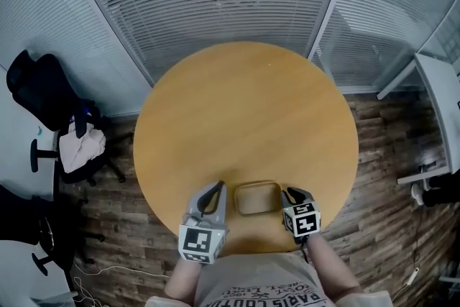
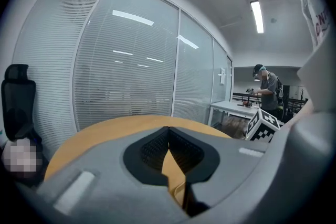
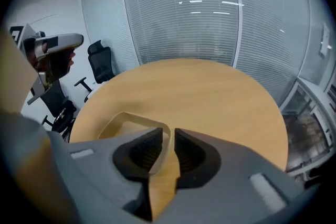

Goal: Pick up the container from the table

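A shallow tan container (image 1: 257, 198) sits near the front edge of the round wooden table (image 1: 244, 111). My right gripper (image 1: 290, 192) is at its right end. In the right gripper view the container (image 3: 126, 123) lies left of the jaws, and the right gripper (image 3: 168, 138) is shut on its thin rim wall. My left gripper (image 1: 218, 186) hangs just left of the container, apart from it. In the left gripper view the left gripper (image 2: 168, 129) is shut, its pads meeting at the tips with nothing between them.
A black office chair (image 1: 50, 104) with cloth on it stands left of the table. A white desk (image 1: 442, 97) is at the right. Glass walls with blinds close off the back. A person (image 2: 268, 89) stands at a far desk.
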A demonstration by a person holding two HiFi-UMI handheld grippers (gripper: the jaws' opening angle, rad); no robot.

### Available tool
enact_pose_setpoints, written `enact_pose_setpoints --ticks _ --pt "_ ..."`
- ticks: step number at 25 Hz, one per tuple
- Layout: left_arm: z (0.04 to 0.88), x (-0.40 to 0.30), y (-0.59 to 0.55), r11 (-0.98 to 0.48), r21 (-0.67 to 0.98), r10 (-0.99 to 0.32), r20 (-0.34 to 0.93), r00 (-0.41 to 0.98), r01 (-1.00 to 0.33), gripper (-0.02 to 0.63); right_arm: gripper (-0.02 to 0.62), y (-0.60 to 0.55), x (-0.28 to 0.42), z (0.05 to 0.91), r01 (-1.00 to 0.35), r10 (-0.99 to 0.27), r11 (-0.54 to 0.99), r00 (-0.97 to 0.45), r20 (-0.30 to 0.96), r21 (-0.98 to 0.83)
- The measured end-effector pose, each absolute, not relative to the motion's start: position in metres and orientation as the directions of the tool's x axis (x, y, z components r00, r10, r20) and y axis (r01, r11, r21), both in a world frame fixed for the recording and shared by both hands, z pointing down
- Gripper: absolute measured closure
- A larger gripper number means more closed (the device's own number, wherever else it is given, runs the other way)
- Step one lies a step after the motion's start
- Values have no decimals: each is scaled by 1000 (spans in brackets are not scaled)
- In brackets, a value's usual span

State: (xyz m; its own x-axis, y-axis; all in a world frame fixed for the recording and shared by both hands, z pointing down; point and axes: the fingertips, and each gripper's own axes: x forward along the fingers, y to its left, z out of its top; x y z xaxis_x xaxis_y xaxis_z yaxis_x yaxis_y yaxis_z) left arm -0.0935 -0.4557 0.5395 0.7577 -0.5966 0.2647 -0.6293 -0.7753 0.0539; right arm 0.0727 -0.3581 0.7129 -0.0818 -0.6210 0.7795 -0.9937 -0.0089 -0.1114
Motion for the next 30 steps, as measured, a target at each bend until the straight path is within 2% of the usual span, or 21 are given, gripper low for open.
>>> enact_pose_setpoints --ticks 3,15,21,30 --pt "542 -91 -457 -780 45 -595 256 762 -624 598 506 -360 70 733 -993 -569 -12 -92 817 -120" --pt "556 -97 -456 -772 24 -604 283 745 -635 598 508 -354 73 790 -976 -382 -117 -128 915 -185" --pt "563 -105 -455 -758 31 -614 304 728 -652 598 563 -355 69 795 -968 -390 -141 -140 910 -209" --pt "557 -114 -451 -725 29 -648 308 696 -688 598 581 -355 72 779 -952 -388 -171 -172 905 -254"
